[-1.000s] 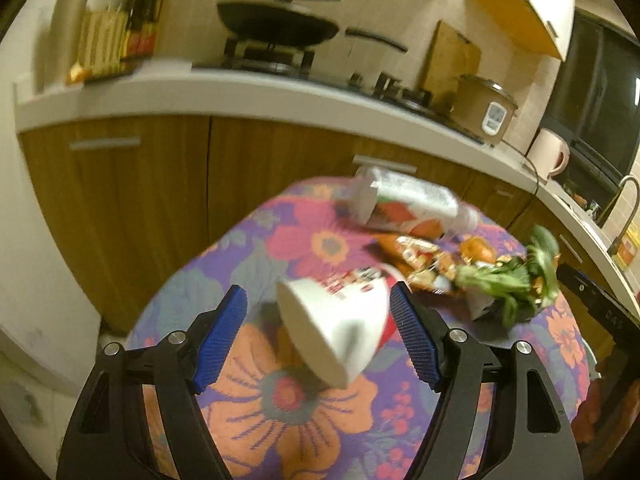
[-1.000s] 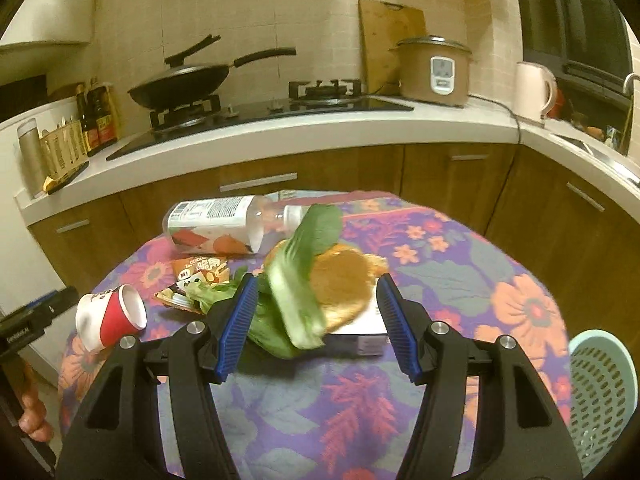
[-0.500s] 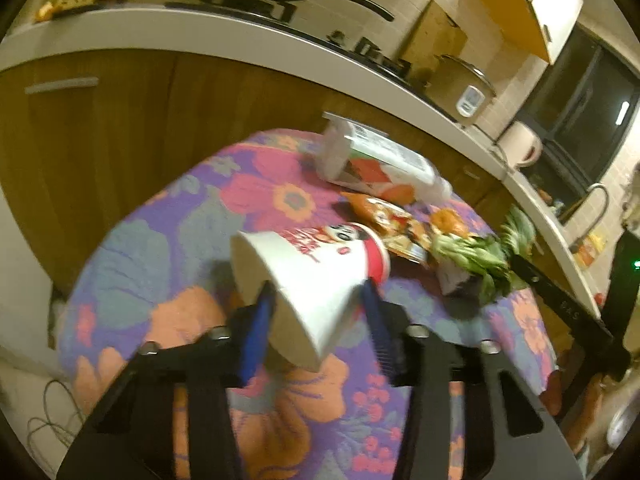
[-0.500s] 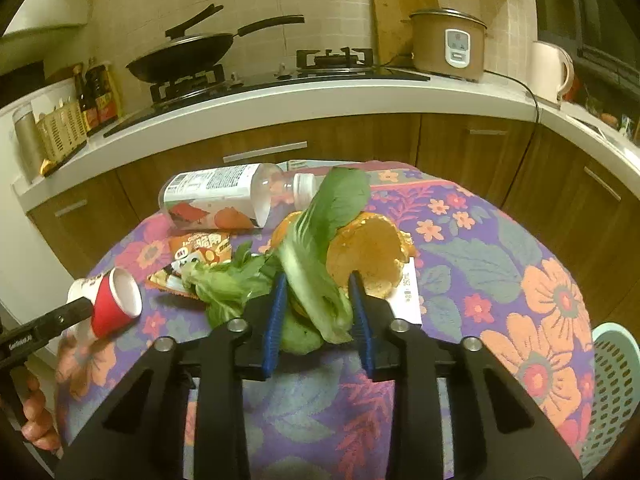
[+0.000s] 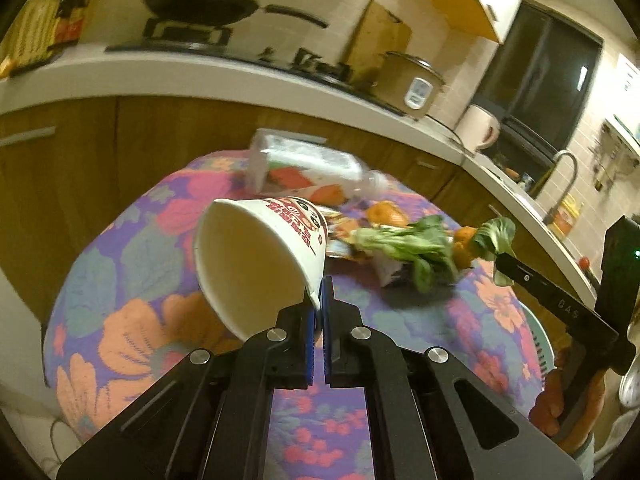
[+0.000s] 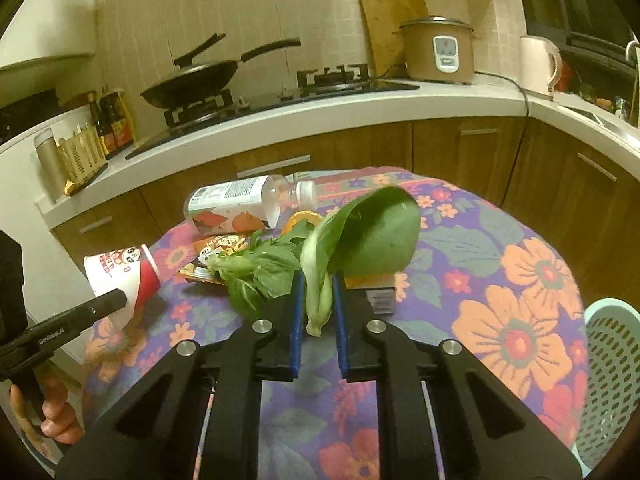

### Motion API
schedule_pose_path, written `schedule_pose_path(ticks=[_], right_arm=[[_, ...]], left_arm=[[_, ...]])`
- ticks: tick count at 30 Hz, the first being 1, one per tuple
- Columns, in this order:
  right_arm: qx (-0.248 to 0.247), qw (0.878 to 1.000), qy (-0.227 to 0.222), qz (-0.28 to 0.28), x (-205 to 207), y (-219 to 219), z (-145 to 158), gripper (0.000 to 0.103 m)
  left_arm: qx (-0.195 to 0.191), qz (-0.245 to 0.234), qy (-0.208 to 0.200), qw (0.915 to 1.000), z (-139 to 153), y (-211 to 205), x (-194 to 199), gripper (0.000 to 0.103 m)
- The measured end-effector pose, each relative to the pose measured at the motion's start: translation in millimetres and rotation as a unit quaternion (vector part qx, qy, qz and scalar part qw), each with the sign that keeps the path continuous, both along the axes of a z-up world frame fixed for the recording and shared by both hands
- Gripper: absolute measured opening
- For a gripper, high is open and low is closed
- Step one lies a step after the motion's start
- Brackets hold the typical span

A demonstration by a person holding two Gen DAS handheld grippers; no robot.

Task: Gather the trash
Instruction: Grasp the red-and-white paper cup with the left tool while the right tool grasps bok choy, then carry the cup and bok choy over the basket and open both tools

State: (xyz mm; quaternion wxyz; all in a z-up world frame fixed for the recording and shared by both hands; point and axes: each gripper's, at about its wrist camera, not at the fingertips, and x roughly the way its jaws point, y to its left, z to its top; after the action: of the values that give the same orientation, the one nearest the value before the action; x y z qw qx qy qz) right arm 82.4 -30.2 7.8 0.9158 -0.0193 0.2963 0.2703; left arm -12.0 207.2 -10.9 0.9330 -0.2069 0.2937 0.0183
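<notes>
Kitchen desk (image 6: 500, 240): left tongs (image 5: 320, 312) clamp the cup (image 5: 256, 264) rim; right tongs (image 6: 316, 304) clamp the leaf (image 6: 360, 240) stalk, its blade pointing forward. Basket (image 6: 612, 380) lies right of the right tongs, nearer them.

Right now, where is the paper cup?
In the left wrist view the paper cup is pinched by its rim in the left gripper, lifted above the table's left side.

Free passage is offered over the bare floral cloth of the desk (image 6: 516, 280) at the right. The middle is obstructed by a lying bottle (image 6: 240, 208), snack wrapper (image 6: 218, 246), orange peel (image 5: 384, 214) and greens (image 6: 260, 268). A basket (image 6: 612, 368) stands beside the right edge.
</notes>
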Motion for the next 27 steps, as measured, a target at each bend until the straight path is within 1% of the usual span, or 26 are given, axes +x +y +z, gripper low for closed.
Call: schedule_pose_path(ticks=[4, 10, 14, 21, 27], right_arm=[[-0.006, 1.000, -0.017, -0.009, -10, -14, 4, 0.009], [0.005, 0.999, -0.025, -0.018, -22, -47, 8, 0.006], [0.005, 0.999, -0.029, -0.029, -29, -69, 8, 0.006], [0.014, 0.998, -0.030, -0.044, -37, -100, 3, 0.006], [0.037, 0.997, -0.044, -0.060, -42, -130, 13, 0.006]], left_arm=[[0.005, -0.028, -0.015, 0.9995, 8, -22, 2, 0.001], [0.010, -0.075, -0.025, 0.9968, 16, -62, 11, 0.001], [0.019, -0.107, -0.031, 0.9936, 20, -92, 18, 0.001], [0.027, -0.144, -0.030, 0.9887, 20, -131, 31, 0.001], [0.038, -0.176, -0.042, 0.9828, 29, -167, 39, 0.001]])
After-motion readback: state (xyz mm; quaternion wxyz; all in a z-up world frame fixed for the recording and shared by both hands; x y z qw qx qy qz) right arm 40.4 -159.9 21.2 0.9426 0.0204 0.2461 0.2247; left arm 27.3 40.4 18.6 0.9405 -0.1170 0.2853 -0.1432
